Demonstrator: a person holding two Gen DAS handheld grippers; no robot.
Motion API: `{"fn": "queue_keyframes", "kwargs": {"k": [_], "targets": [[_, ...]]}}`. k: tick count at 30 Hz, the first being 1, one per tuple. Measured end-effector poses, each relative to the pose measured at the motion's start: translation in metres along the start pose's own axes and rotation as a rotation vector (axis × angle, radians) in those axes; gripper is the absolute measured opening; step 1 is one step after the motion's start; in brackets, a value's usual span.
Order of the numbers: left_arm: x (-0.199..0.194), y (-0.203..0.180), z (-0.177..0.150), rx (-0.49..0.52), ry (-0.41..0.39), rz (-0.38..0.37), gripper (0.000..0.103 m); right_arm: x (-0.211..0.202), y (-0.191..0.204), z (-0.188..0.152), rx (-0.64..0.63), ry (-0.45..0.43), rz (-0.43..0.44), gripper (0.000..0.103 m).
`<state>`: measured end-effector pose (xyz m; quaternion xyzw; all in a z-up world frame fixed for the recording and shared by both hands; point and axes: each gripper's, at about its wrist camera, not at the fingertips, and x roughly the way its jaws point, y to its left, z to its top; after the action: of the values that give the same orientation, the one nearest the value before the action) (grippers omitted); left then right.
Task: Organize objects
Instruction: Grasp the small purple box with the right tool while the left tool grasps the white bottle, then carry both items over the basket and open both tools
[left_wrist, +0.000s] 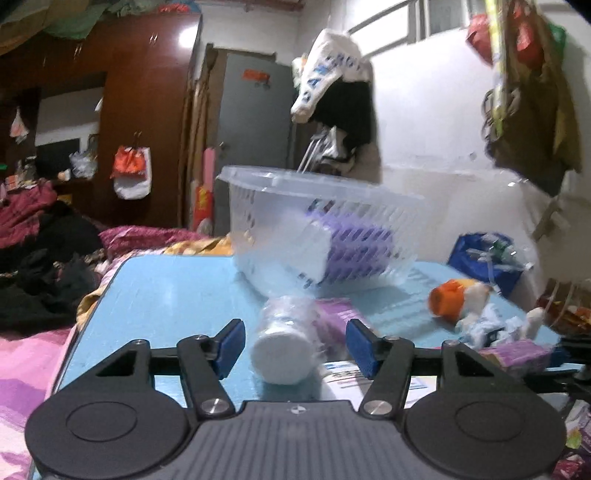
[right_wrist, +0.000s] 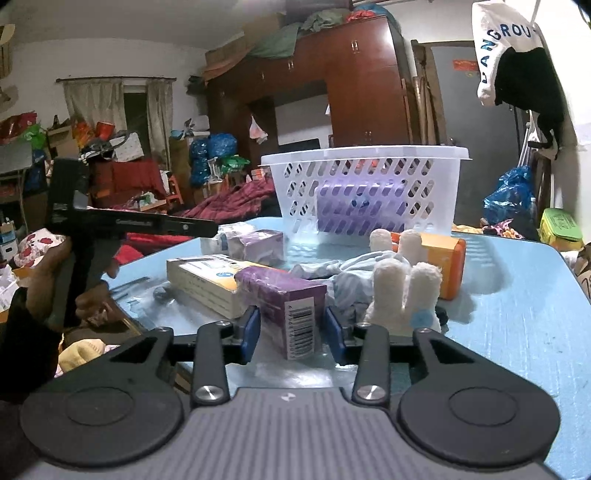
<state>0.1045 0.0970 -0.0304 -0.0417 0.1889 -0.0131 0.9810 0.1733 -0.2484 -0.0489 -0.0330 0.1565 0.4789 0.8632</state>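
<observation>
A white slotted plastic basket (left_wrist: 295, 206) (right_wrist: 365, 184) stands on the blue table (left_wrist: 166, 295) (right_wrist: 517, 314) with a purple and white pack inside. My left gripper (left_wrist: 295, 349) is open, its blue pads either side of a white roll in clear wrap (left_wrist: 282, 343), not touching it. My right gripper (right_wrist: 291, 332) is open around a purple box with a barcode (right_wrist: 291, 306); the pads stand just off its sides. An orange box (right_wrist: 443, 266) and white fluffy rolls (right_wrist: 406, 291) lie beside it.
A flat book-like box (right_wrist: 207, 277) and a wrapped purple pack (right_wrist: 251, 245) lie left of centre. A pale cloth (right_wrist: 343, 273) lies mid-table. The left hand and its gripper (right_wrist: 110, 225) show at the table's left edge. Bedding and clutter surround the table.
</observation>
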Motion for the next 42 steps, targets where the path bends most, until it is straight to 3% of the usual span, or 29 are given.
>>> {"fn": "queue_keyframes", "kwargs": {"k": [6,9,11,14,17,22,26,29,33,36,40,42], "targets": [[0.027,0.003,0.003,-0.021,0.119,0.003,0.064,0.001,0.002,0.004,-0.018,-0.001,0.011,0.045],[0.026,0.005,0.000,-0.026,0.128,-0.004,0.059,0.007,0.003,0.006,-0.033,0.009,0.030,0.059],[0.025,0.004,-0.001,-0.015,0.123,-0.001,0.047,0.014,0.002,0.005,-0.033,0.029,0.041,0.054],[0.019,0.005,-0.005,-0.019,0.107,-0.003,0.046,0.010,-0.001,0.002,0.001,-0.002,0.048,0.041],[0.010,0.009,-0.006,-0.043,0.061,-0.017,0.046,-0.003,0.000,0.004,-0.006,-0.048,0.034,0.039],[-0.029,0.004,0.012,-0.043,-0.101,-0.035,0.046,-0.025,0.001,0.021,-0.008,-0.139,0.010,0.039],[-0.053,-0.011,0.062,0.011,-0.218,-0.020,0.046,-0.028,-0.001,0.055,-0.038,-0.180,-0.046,0.038],[-0.043,-0.025,0.110,0.048,-0.229,-0.004,0.046,-0.014,-0.009,0.101,-0.084,-0.196,-0.153,0.038],[0.012,-0.044,0.163,0.087,-0.104,0.071,0.046,0.029,-0.029,0.160,-0.086,-0.132,-0.256,0.038],[0.057,-0.048,0.179,0.092,0.015,0.139,0.046,0.079,-0.052,0.193,-0.068,-0.008,-0.340,0.038],[0.099,-0.044,0.183,0.070,0.146,0.193,0.046,0.128,-0.069,0.204,-0.038,0.135,-0.404,0.038],[0.111,-0.041,0.181,0.073,0.172,0.211,0.046,0.144,-0.075,0.202,-0.027,0.191,-0.417,0.038]]}}
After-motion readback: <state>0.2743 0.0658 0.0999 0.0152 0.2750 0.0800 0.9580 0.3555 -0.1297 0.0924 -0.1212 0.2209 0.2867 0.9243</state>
